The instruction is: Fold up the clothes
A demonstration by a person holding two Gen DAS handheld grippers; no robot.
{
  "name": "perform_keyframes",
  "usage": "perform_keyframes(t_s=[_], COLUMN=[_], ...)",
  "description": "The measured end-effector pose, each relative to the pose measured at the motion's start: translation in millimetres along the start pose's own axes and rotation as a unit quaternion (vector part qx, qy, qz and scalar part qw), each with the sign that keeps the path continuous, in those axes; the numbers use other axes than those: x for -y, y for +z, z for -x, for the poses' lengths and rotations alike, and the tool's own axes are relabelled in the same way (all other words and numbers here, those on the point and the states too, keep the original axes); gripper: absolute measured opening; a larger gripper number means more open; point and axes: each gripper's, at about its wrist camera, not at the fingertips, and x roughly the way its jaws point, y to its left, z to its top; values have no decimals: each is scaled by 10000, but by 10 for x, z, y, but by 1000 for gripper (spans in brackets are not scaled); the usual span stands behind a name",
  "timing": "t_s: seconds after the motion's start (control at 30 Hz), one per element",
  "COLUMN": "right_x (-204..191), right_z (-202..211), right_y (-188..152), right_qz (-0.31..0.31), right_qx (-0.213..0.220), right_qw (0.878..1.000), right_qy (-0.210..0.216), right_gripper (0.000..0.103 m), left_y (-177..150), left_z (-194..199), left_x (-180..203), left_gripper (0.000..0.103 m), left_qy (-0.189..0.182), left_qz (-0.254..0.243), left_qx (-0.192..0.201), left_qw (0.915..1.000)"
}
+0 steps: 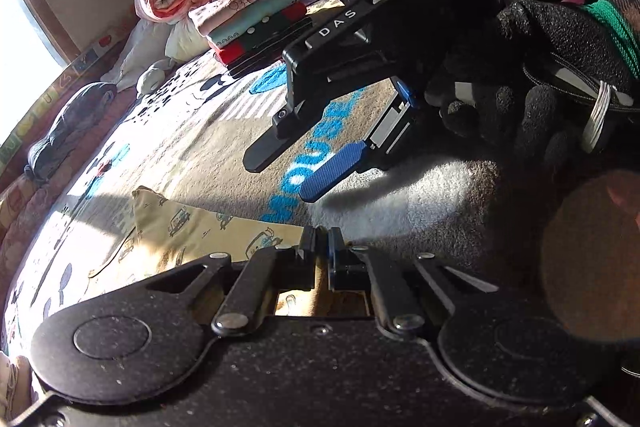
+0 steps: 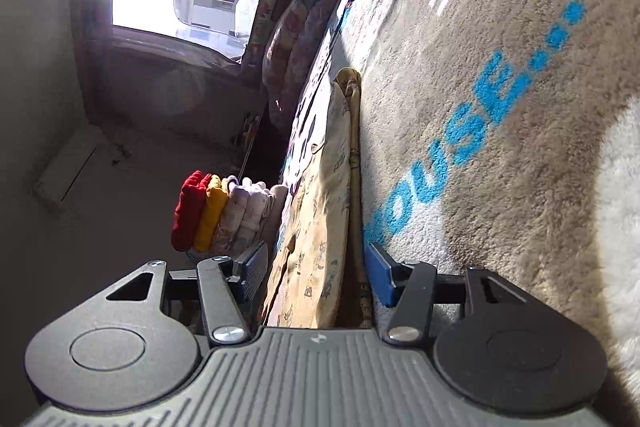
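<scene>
1. Nearest my left gripper [image 1: 322, 241], the jaws are pinched onto the yellow printed garment [image 1: 192, 231], which lies on the blanket [image 1: 224, 147].
2. Beyond, my right gripper [image 1: 304, 163] hovers with jaws spread around the garment's folded edge [image 2: 352, 155].
3. Farthest, folded clothes [image 1: 256, 19] stand stacked.

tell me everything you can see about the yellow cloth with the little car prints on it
The pale yellow cotton-looking garment printed with small cartoon cars lies flat on the beige fleecy blanket with blue lettering, partly sunlit, one corner peaked up. The left gripper is shut on its near edge. In the right wrist view it shows folded layers, and the right gripper stands open around its edge, not pinching it.
</scene>
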Motion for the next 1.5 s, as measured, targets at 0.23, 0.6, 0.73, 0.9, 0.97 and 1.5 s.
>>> perform_keyframes(t_s=[0.23, 0.6, 0.73, 0.9, 0.97, 1.5], right_x=[-322, -942, -881, -773, -711, -607], right_z=[-53, -420, -608, -646, -628, -640], right_y=[-51, -525, -650, -643, -578, -459], right_qz=[1303, 4048, 4117, 3861, 3602, 3287], right_qx=[125, -587, -1077, -1249, -1260, -1418], right_qw=[9895, 9077, 8974, 9073, 9192, 9314], right_qy=[-619, -937, -1161, -1098, -971, -661], right_gripper=[54, 48, 48, 49, 49, 49], left_y=[-132, -187, 4, 192, 248, 385], left_z=[85, 57, -433, -1071, -1299, -2037], left_x=[-68, -1301, -1683, -1967, -2066, -2780], left_gripper=[33, 23, 12, 6, 5, 7], left_qy=[-340, 666, 762, 724, 698, 291], left_qz=[403, 2653, 2990, 2860, 2832, 3500], left_qx=[-55, 335, 229, -112, -242, -1026], left_qw=[9986, 9613, 9509, 9554, 9562, 9307])
